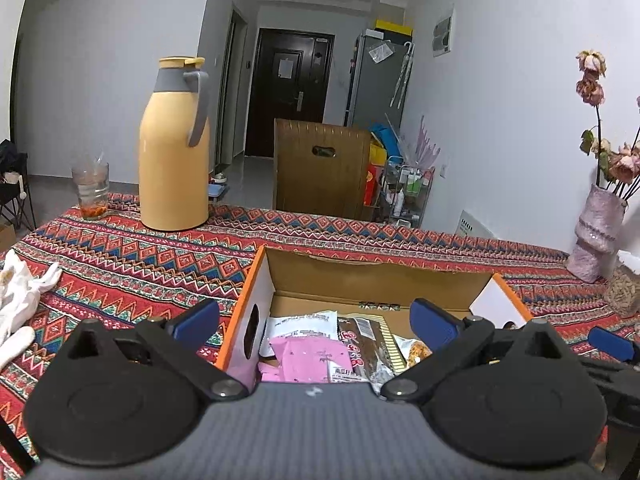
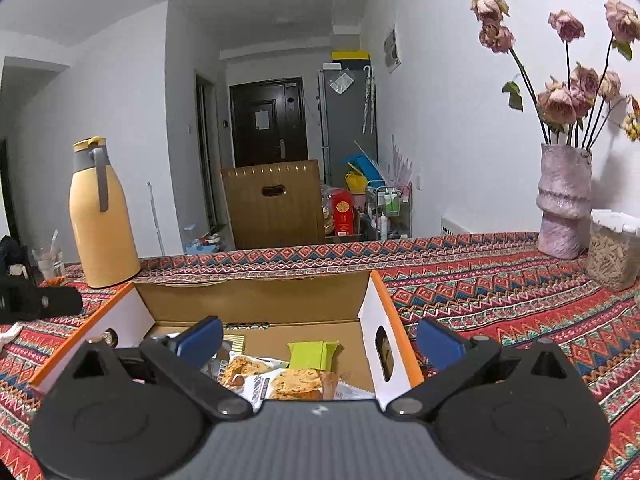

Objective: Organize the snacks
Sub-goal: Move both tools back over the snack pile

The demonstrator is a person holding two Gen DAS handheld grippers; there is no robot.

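An open cardboard box (image 1: 376, 276) with orange-edged white sides sits on the patterned tablecloth; it also shows in the right wrist view (image 2: 252, 300). Inside lie snack packets: a pink one (image 1: 308, 360), a white one (image 1: 300, 322), a dark brown one (image 1: 360, 344), a green one (image 2: 312, 354) and cookie packets (image 2: 292, 384). My left gripper (image 1: 316, 320) is open and empty over the box's left end. My right gripper (image 2: 320, 338) is open and empty over the box's right end.
A yellow thermos (image 1: 174, 148) and a glass (image 1: 91, 190) stand at the back left. A white cloth (image 1: 20, 292) lies at the left. A pink vase of dried roses (image 2: 564, 200) and a clear jar (image 2: 614, 250) stand at the right. A wooden chair (image 1: 320, 168) stands behind the table.
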